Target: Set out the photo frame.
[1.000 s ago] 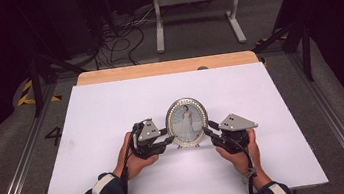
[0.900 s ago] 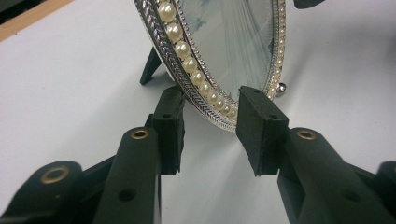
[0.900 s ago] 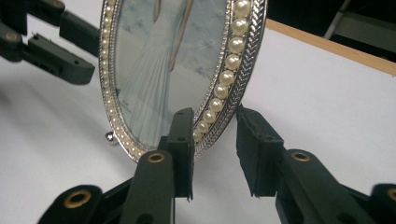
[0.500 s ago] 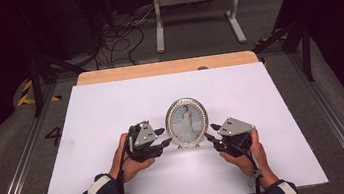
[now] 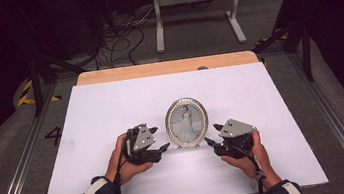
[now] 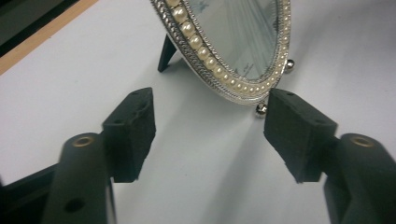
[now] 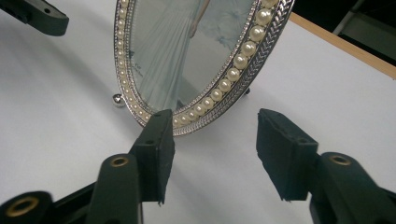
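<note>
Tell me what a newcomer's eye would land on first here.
First, the oval picture frame, pearl-rimmed and silver, standing upright on its back prop near the middle of the white table. Next, the left gripper and the right gripper, one low on each side of it; their jaws have just been opening and stand apart, with nothing between the pads.

White table sheet [image 5: 112, 115] over wooden tabletop [image 5: 166, 67]; far: grey metal stand [image 5: 196, 8], cables [image 5: 117, 38] on floor.
</note>
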### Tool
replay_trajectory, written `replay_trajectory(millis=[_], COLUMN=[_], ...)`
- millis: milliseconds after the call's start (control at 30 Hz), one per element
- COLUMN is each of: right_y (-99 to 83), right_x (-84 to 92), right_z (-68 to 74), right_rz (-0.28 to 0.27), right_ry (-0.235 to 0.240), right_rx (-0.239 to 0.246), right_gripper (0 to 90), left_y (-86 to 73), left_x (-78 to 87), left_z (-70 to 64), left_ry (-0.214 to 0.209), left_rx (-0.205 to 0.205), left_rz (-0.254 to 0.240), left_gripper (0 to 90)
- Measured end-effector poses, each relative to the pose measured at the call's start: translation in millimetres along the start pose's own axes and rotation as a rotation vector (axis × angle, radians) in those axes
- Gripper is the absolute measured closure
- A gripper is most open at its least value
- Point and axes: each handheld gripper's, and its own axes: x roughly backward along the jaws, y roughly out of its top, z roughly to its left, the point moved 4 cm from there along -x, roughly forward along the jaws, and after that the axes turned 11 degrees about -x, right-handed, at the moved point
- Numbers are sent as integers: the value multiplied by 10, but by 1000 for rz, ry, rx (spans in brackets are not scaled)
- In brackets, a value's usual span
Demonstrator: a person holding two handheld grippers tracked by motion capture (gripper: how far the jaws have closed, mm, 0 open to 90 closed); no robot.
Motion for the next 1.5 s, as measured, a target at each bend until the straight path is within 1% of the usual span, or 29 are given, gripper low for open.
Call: replay_trajectory(millis=[100, 133, 167, 200, 233, 267, 300, 367, 600, 700, 733, 767, 833, 867, 967, 1033, 1133, 1167, 1233, 1333, 1500], right_y=[-6, -6, -8, -11, -18, -28, -56, -79, -146, -172, -180, -188, -203, -213, -240, -248, -290, -290, -312, -344, -395], right_x=[-5, -5, -6, -6, -10, -13, -12, -4, 63, 94, 106, 120, 137, 150, 187, 198, 247, 247, 263, 290, 324], right_z=[-5, -5, -9, -12, -19, -25, -38, -54, -98, -122, -130, -142, -157, -163, -185, -192, -229, -229, -249, -281, -324], right_rz=[4, 4, 5, 4, 10, 19, 27, 34, 28, 21, 18, 11, 12, 9, -1, -3, -11, -11, -11, -9, -1], right_ry=[-3, -3, -5, -12, -15, -20, -22, -22, -20, -6, -2, 4, 11, 23, 36, 33, 14, 14, 3, -10, -42], right_rx=[-1, -1, -1, -3, -3, 1, 1, 6, 0, -7, -12, -15, -21, -29, -39, -47, -51, -51, -51, -52, -51], right_gripper=[389, 389, 358, 326, 306, 289, 266, 240, 182, 170, 162, 156, 148, 148, 129, 127, 137, 137, 138, 139, 148], left_y=[-12, -12, -20, -37, -52, -63, -83, -120, -186, -218, -234, -246, -269, -278, -323, -341, -414, -435, -478, -558, -670], left_x=[16, 16, 26, 42, 53, 59, 75, 117, 224, 263, 279, 290, 313, 323, 379, 398, 461, 483, 524, 593, 688], left_z=[5, 5, 2, -4, -3, -8, -7, -10, -27, -35, -38, -41, -44, -47, -59, -62, -89, -93, -98, -104, -99], left_ry=[3, 3, 4, 4, 9, 12, 17, 17, 21, 21, 17, 13, 8, 6, 12, 13, 24, 28, 36, 42, 64], left_rx=[-1, -1, 0, 0, -8, -5, 1, 20, 29, 37, 34, 33, 41, 44, 48, 48, 51, 53, 57, 88, 100], left_rz=[-2, -2, -2, -1, 4, 7, 11, 7, -5, -8, -8, -12, -24, -26, -28, -29, -17, -14, -14, -15, -5], left_gripper=[288, 275, 275, 257, 240, 217, 174, 148, 107, 98, 93, 76, 71, 68, 65, 64, 64, 64, 64, 67, 70])
